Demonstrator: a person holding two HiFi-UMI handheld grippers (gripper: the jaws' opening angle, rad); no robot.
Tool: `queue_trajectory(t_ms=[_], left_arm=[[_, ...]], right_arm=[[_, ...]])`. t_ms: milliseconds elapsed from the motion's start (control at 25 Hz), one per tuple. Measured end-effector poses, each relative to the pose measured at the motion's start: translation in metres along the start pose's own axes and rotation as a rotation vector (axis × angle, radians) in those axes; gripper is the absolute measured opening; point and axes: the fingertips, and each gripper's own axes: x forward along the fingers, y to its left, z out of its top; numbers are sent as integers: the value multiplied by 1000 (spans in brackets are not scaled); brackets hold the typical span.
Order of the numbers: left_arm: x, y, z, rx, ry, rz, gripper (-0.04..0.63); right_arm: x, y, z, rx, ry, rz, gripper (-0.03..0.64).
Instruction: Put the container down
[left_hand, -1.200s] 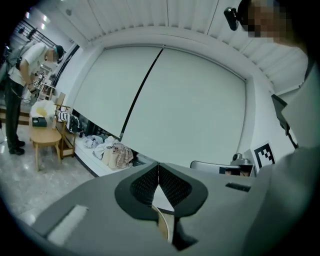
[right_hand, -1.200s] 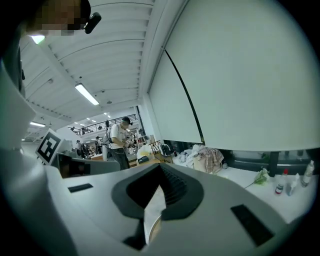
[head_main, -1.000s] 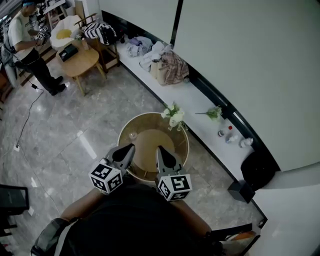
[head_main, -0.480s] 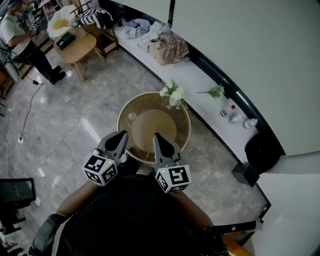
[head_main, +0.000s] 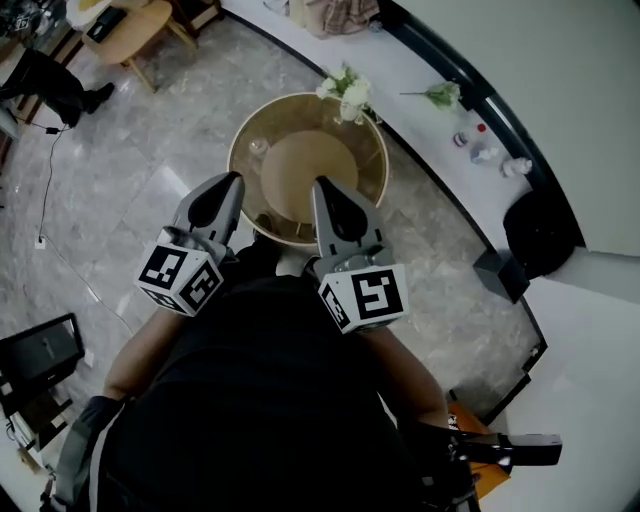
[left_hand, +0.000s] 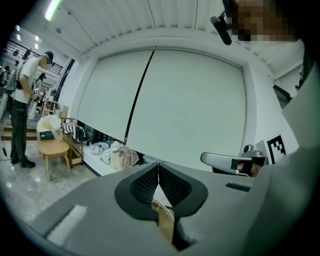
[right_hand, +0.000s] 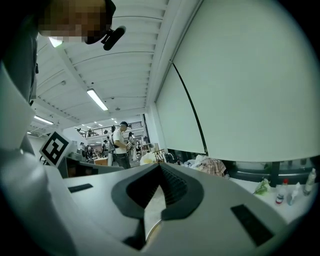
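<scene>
From the head view, the left gripper (head_main: 232, 178) is closed with nothing in it, and so is the right gripper (head_main: 320, 183). Both hang over the near rim of the round table (head_main: 378, 150). The container (head_main: 261, 147) (a small clear thing, and my best guess at what the task means) already sits on the tabletop, toward the table's 9 o'clock side. It is apart from both grippers. It lies at about 1 o'clock from the left tip and about 10 o'clock from the right tip, so the left hand is the nearer. It is too small to tell its long axis. The flowers (head_main: 345, 88) stand at the far rim, at 12 o'clock. The left gripper points toward 1 o'clock and the right toward 11 o'clock, so the tips lean toward each other and the forearms spread out from the body.

In the left gripper view, the jaws meet at the tips, and only a strip of the table shows below them.

In the right gripper view, the jaws are likewise together and hold nothing. The putting-down looks done.
</scene>
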Motion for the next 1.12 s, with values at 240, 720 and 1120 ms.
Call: queue_trajectory(t_ms=[240, 720, 1120], left_arm=[[13, 13, -11, -27, 23, -4, 6], [32, 53, -10, -27, 39, -24, 6], [61, 95, -2, -48, 63, -71, 6]], right_arm=[[12, -8, -13, 12, 25, -11, 2], [55, -6, -27, 15, 77, -33, 2], [100, -8, -33, 17, 109, -75, 2]])
